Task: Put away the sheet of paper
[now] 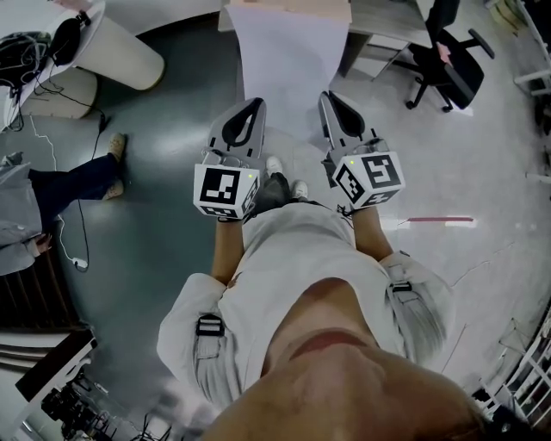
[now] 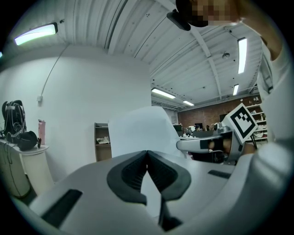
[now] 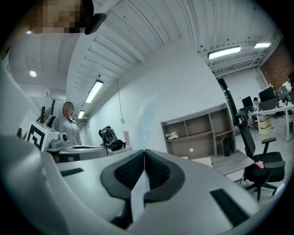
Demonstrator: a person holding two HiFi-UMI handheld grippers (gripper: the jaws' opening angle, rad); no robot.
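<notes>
So the sheet of paper (image 1: 288,52) isn't put away anywhere, it's up in the air, held between the two grippers in front of the person. The left gripper (image 1: 255,103) has its fingers (image 2: 133,172) pressed together on one side edge of the sheet, and the right gripper (image 1: 328,95) is pinching the other edge the same way. In the right gripper view a strip of paper pokes through the closed pads. From there the sheet stretches away toward a worktop (image 1: 383,15) at the top of the head view. Can't tell if its far edge touches it.

Container-wise, the main thing is an open shelf unit (image 3: 206,133) against the wall. One upper cubby has a crumpled whitish thing (image 3: 173,135) in it, and a dark bottle (image 3: 225,147) stands at the right end of the lower row. The other cubbies are too small to read.

Also around:
- a black office chair (image 1: 448,60) off to the right
- a backpack (image 3: 108,136) sitting on another worktop
- a second person (image 1: 26,198) at the left edge
</notes>
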